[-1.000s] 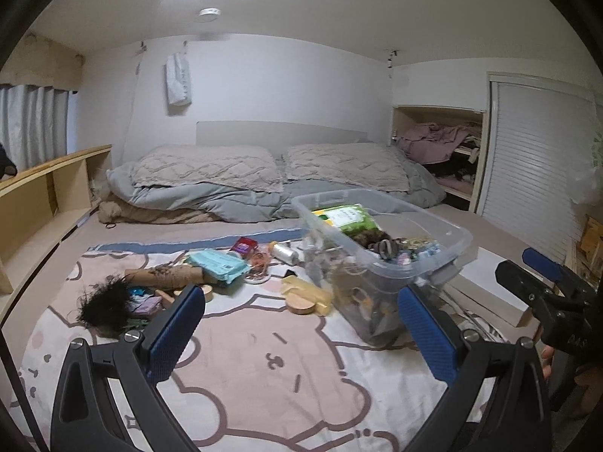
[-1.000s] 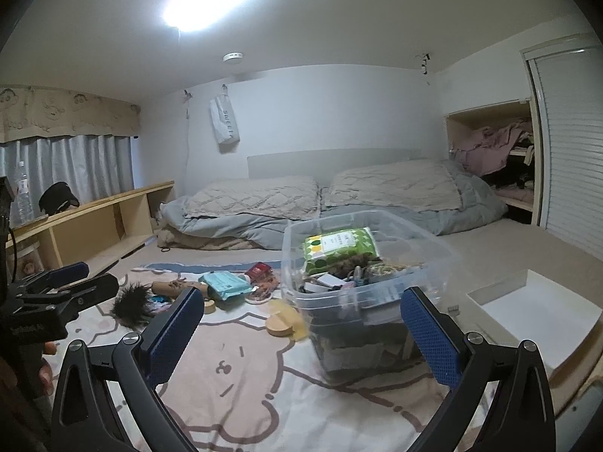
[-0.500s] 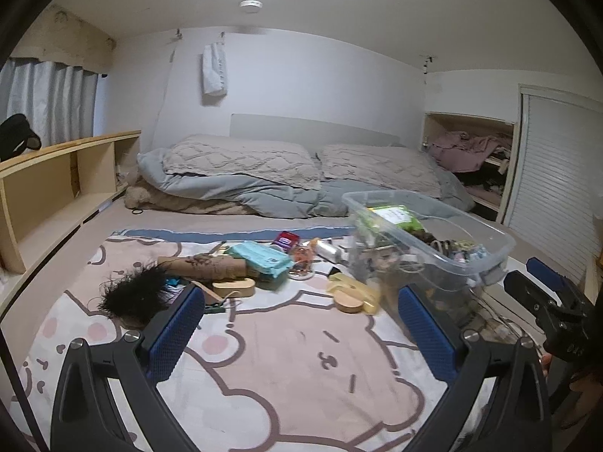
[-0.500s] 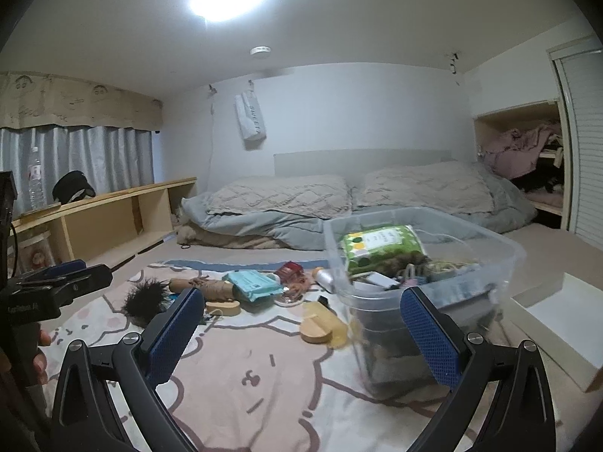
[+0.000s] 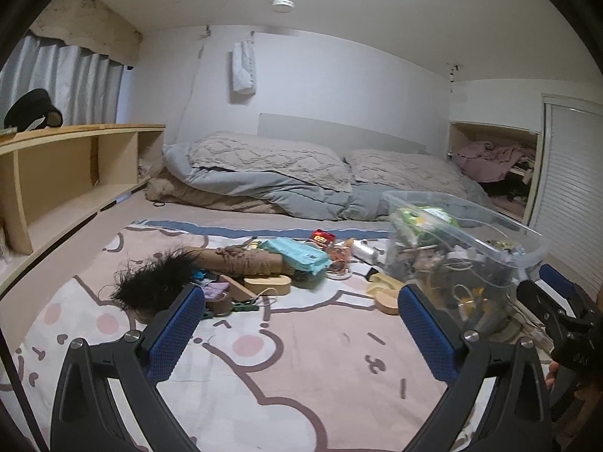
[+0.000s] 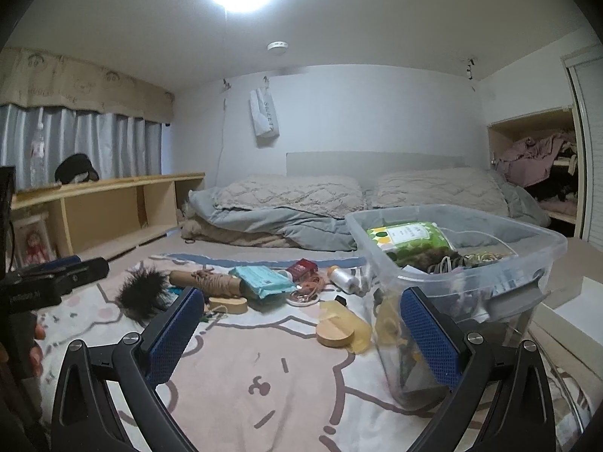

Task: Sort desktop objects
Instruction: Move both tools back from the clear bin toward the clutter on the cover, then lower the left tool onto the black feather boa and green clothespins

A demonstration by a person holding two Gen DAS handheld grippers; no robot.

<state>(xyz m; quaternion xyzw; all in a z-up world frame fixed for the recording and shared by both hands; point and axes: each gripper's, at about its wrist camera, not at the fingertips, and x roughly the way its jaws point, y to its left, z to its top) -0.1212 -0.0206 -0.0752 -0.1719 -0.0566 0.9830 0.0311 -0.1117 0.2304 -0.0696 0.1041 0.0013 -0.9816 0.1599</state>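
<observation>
Both my grippers have swung leftward over the last second, so the clutter now sits nearer the middle of each view and the bin (image 5: 471, 233) has slid to the right. My left gripper (image 5: 297, 329) hangs spread wide and empty above the blanket (image 5: 301, 376); my right gripper (image 6: 297, 333) is likewise spread and holds nothing. Going left to right across the pile: the black feather tuft (image 5: 150, 282) lies farthest left, and I judge it very light and soft, best pinched at its base and not by the plumes. Touching it is the twine-wrapped roll (image 5: 241, 261), stiff enough to take across its middle. Just in front lies a wooden block (image 5: 267, 285), rigid and easy to clamp by its flat sides. Next comes the teal pack (image 5: 297, 256), soft and probably slippery, so I would take one edge. A wooden disc (image 6: 335, 333) lies on yellow film beside the bin, which is already partly filled.
</observation>
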